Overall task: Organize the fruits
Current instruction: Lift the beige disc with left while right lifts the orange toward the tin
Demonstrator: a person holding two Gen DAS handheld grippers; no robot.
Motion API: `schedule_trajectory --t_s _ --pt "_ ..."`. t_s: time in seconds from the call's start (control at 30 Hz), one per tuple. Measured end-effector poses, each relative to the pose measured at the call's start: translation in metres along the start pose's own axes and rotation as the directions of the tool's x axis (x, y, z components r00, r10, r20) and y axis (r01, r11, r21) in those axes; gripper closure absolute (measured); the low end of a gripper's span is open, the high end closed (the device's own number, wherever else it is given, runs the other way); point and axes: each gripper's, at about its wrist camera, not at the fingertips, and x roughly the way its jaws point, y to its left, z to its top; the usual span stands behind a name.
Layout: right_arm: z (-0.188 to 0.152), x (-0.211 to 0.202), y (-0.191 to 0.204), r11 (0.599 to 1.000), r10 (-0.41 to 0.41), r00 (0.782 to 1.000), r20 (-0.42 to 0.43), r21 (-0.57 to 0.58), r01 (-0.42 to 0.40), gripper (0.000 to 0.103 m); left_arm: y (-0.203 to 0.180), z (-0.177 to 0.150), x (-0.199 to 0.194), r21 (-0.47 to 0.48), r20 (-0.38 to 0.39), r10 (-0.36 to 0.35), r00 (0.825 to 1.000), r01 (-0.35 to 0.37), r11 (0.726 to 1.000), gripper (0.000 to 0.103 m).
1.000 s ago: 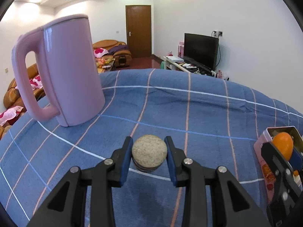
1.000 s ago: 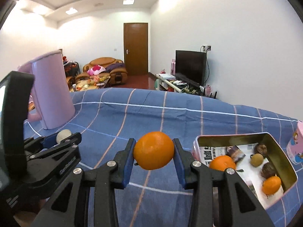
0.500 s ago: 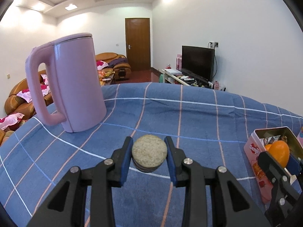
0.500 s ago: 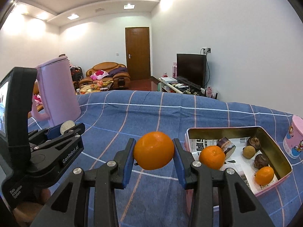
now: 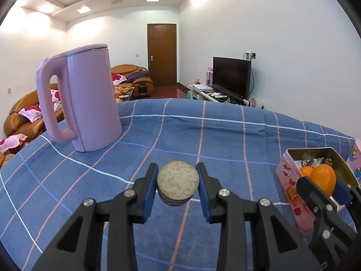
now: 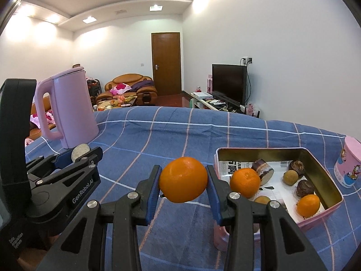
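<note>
Left gripper [image 5: 178,185]: I have it clenched on a round, flat, pale-speckled fruit [image 5: 178,181], both blue pads pressed to its sides, held clear above the cloth.
Right gripper [image 6: 183,184]: I have it clamped on an orange [image 6: 183,183], pads on both flanks, carried just left of the tin's near-left corner.
Tin [image 6: 325,169]: open pink rectangular box with a gold inner wall, paper-lined, on the right part of the table; its right rim is near a pink cartoon cup [image 6: 348,162], the two apart.
Tin contents: I count two oranges [image 6: 244,181], two small tan round fruits, two dark brown round ones and a dark roll-shaped piece by the back-left. White lining shows bare in the middle and along the back wall.
Kettle [image 5: 88,99]: tall pink jug, lid on, handle to the left, upright near the table's far-left edge.
Tablecloth [image 5: 214,133]: blue with white and pink check lines; it drops away at the far edge and at the left.
Open room: I see a wide bare stretch of cloth between kettle and tin, running to the far edge; also bare cloth under both grippers.
Spacing of grippers: in the right wrist view my left gripper sits to the left, well apart from the orange and the tin.
</note>
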Motion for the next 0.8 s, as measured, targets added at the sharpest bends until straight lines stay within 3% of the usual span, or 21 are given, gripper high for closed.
schedule_trajectory --t_s 0.8 --pt "-0.01 -0.023 -0.032 0.999 -0.032 0.999 0.015 -0.001 0.032 0.062 -0.041 -0.012 -0.023 0.044 0.009 -0.048 0.999 0.048 0.998 0.067"
